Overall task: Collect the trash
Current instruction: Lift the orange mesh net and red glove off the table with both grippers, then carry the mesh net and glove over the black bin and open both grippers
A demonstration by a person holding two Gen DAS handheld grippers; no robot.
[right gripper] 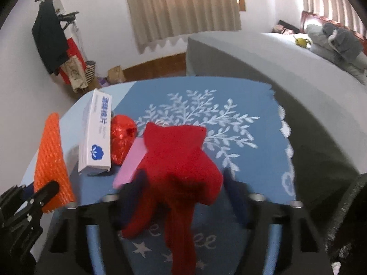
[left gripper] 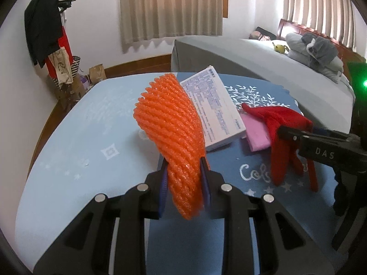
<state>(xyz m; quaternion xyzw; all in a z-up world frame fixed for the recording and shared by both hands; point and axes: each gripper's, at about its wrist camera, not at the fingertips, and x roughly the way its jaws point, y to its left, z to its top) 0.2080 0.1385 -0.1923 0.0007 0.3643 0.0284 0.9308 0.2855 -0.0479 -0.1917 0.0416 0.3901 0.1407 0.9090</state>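
While the left gripper [left gripper: 183, 178] is clamped on the orange foam net [left gripper: 169, 123], the left wrist view shows that net standing up from the jaws, just left of the white box [left gripper: 215, 107] on the blue mat [left gripper: 252, 217]. Right of the box, the right gripper [left gripper: 296, 135] reaches in low with the red glove [left gripper: 282, 137] draped over its tip. The soft net could bend and slide out if the hand swings fast.

From the right wrist view, the right gripper [right gripper: 183, 183] stands with its jaws apart, the glove [right gripper: 174, 160] hanging between them, blurred; I cannot tell whether the pads still touch it. It looks likely to drop onto the mat, near the pink sheet [right gripper: 130, 162] and the red foil wrapper [right gripper: 121, 137] just right of the box [right gripper: 96, 135]. Both grippers point downward toward the mat.
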